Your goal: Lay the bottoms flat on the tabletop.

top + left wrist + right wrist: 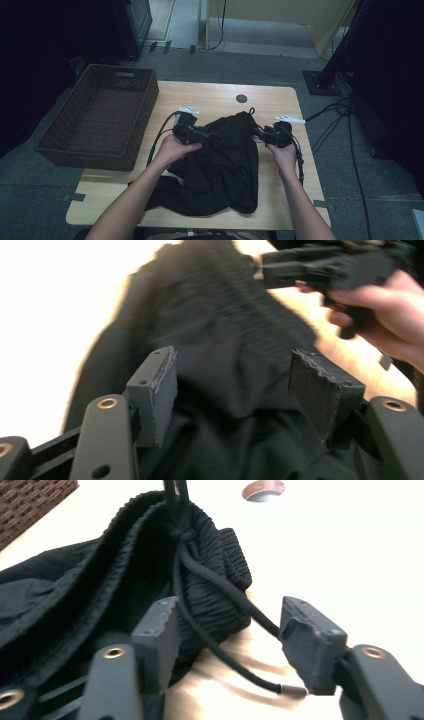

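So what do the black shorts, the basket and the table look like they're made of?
Black shorts: soft matte woven fabric, likely a synthetic or cotton blend; it drapes in folds, with a ribbed elastic waistband and a round drawcord.
Basket: dark brown woven wicker or rattan-look strands, possibly plastic; the weave shows on its walls.
Table: pale wood-grain top, probably laminate, smooth and faintly glossy.

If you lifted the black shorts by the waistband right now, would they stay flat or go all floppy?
Probably floppy: the black shorts already lie in soft folds on the table. They look light, being thin cloth. The drawstring would likely dangle, since it trails loose.
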{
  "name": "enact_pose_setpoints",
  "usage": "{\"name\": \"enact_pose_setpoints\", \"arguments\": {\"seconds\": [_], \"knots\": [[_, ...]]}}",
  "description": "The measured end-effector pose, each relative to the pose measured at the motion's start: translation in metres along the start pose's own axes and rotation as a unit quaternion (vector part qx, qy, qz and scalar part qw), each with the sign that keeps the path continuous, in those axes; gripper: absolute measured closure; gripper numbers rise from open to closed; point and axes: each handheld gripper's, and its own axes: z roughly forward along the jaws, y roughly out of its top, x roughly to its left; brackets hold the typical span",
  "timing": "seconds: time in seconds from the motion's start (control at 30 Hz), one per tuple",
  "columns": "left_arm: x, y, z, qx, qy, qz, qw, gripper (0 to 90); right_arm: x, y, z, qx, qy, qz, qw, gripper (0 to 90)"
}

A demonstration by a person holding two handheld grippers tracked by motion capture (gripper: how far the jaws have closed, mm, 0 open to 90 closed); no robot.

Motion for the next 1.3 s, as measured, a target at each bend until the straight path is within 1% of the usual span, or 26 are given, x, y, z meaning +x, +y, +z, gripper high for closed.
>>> {"name": "enact_pose_setpoints", "arguments": {"seconds": [0.07, 0.1, 0.13, 0.2, 0.23, 0.33, 0.43, 0.47, 0.5, 0.53, 0.57, 0.6, 0.63, 0.67, 0.77, 0.8, 0.87, 0.93, 1.0, 1.03, 1.07, 1.1, 1.17, 1.2, 1.23, 1.3], "knots": [[-0.007, -0.001, 0.010, 0.003, -0.003, 0.006, 1.0000, 30.3, -0.002, 0.001, 0.012, 0.009, 0.027, 0.020, 0.9994, 32.1], [-0.009, -0.003, 0.017, 0.007, -0.007, 0.005, 0.9999, 30.3, -0.002, 0.001, 0.012, 0.009, 0.027, 0.020, 0.9994, 32.1], [-0.010, -0.005, 0.024, 0.011, -0.010, 0.006, 0.9999, 26.8, 0.000, 0.001, 0.022, 0.018, 0.029, 0.025, 0.9991, 30.2], [-0.014, -0.011, 0.039, 0.020, 0.000, 0.007, 0.9998, 25.5, 0.003, 0.001, 0.029, 0.027, 0.030, 0.023, 0.9989, 28.5], [-0.014, -0.011, 0.039, 0.020, 0.000, 0.007, 0.9998, 25.0, 0.003, 0.001, 0.029, 0.027, 0.030, 0.023, 0.9989, 28.5], [-0.014, -0.016, 0.054, 0.036, 0.023, 0.022, 0.9988, 24.8, 0.009, 0.000, 0.038, 0.038, 0.018, 0.009, 0.9991, 27.0], [-0.010, -0.021, 0.067, 0.055, 0.038, 0.035, 0.9972, 23.3, 0.014, -0.004, 0.048, 0.055, -0.007, -0.008, 0.9985, 30.0], [-0.009, -0.023, 0.071, 0.058, 0.044, 0.036, 0.9967, 23.3, 0.014, -0.004, 0.048, 0.055, -0.007, -0.008, 0.9985, 30.0], [-0.008, -0.024, 0.074, 0.062, 0.050, 0.038, 0.9961, 30.0, 0.016, -0.004, 0.049, 0.051, -0.013, -0.007, 0.9986, 32.1], [-0.008, -0.024, 0.076, 0.063, 0.061, 0.040, 0.9954, 30.0, 0.016, -0.004, 0.049, 0.051, -0.013, -0.007, 0.9986, 32.1], [-0.006, -0.025, 0.076, 0.060, 0.067, 0.040, 0.9951, 45.4, 0.017, -0.004, 0.050, 0.050, -0.024, -0.013, 0.9984, 36.8], [-0.004, -0.024, 0.076, 0.057, 0.070, 0.035, 0.9953, 45.4, 0.017, -0.004, 0.050, 0.050, -0.024, -0.013, 0.9984, 36.8], [-0.002, -0.023, 0.075, 0.053, 0.072, 0.026, 0.9956, 62.8, 0.020, -0.004, 0.051, 0.051, -0.038, -0.028, 0.9976, 42.6], [0.001, -0.022, 0.073, 0.053, 0.071, 0.020, 0.9958, 62.8, 0.020, -0.004, 0.051, 0.051, -0.038, -0.028, 0.9976, 42.6], [0.004, -0.021, 0.067, 0.054, 0.068, 0.029, 0.9958, 88.3, 0.021, -0.002, 0.051, 0.054, -0.047, -0.025, 0.9971, 51.9], [0.003, -0.020, 0.065, 0.051, 0.066, 0.034, 0.9960, 88.9, 0.020, -0.002, 0.051, 0.054, -0.043, -0.021, 0.9974, 59.5], [0.002, -0.017, 0.058, 0.039, 0.059, 0.037, 0.9968, 89.3, 0.019, -0.001, 0.050, 0.055, -0.044, -0.019, 0.9974, 63.1], [0.003, -0.012, 0.048, 0.027, 0.045, 0.025, 0.9983, 89.7, 0.019, 0.002, 0.046, 0.061, -0.039, -0.017, 0.9973, 72.3], [0.007, -0.006, 0.035, 0.012, 0.039, 0.018, 0.9990, 89.8, 0.018, 0.008, 0.036, 0.055, -0.037, -0.020, 0.9976, 75.2], [0.012, 0.000, 0.019, -0.005, 0.037, 0.009, 0.9993, 89.9, 0.017, 0.010, 0.032, 0.052, -0.036, -0.025, 0.9976, 75.7], [0.012, 0.000, 0.019, -0.005, 0.037, 0.009, 0.9993, 89.9, 0.017, 0.010, 0.032, 0.052, -0.036, -0.025, 0.9976, 75.7], [0.016, 0.003, 0.010, -0.014, 0.036, 0.003, 0.9993, 89.9, 0.017, 0.013, 0.027, 0.052, -0.038, -0.027, 0.9976, 75.9], [0.027, 0.013, -0.012, -0.031, 0.044, -0.008, 0.9985, 90.0, 0.014, 0.021, 0.008, 0.041, -0.034, -0.026, 0.9982, 76.3], [0.027, 0.013, -0.012, -0.031, 0.044, -0.008, 0.9985, 90.0, 0.014, 0.021, 0.008, 0.041, -0.034, -0.026, 0.9982, 76.3], [0.031, 0.015, -0.018, -0.036, 0.043, -0.015, 0.9983, 90.0, 0.016, 0.028, -0.005, 0.036, -0.031, -0.034, 0.9983, 76.3], [0.037, 0.022, -0.028, -0.042, 0.039, -0.024, 0.9981, 90.0, 0.023, 0.038, -0.016, 0.039, -0.030, -0.057, 0.9972, 76.3]]}}
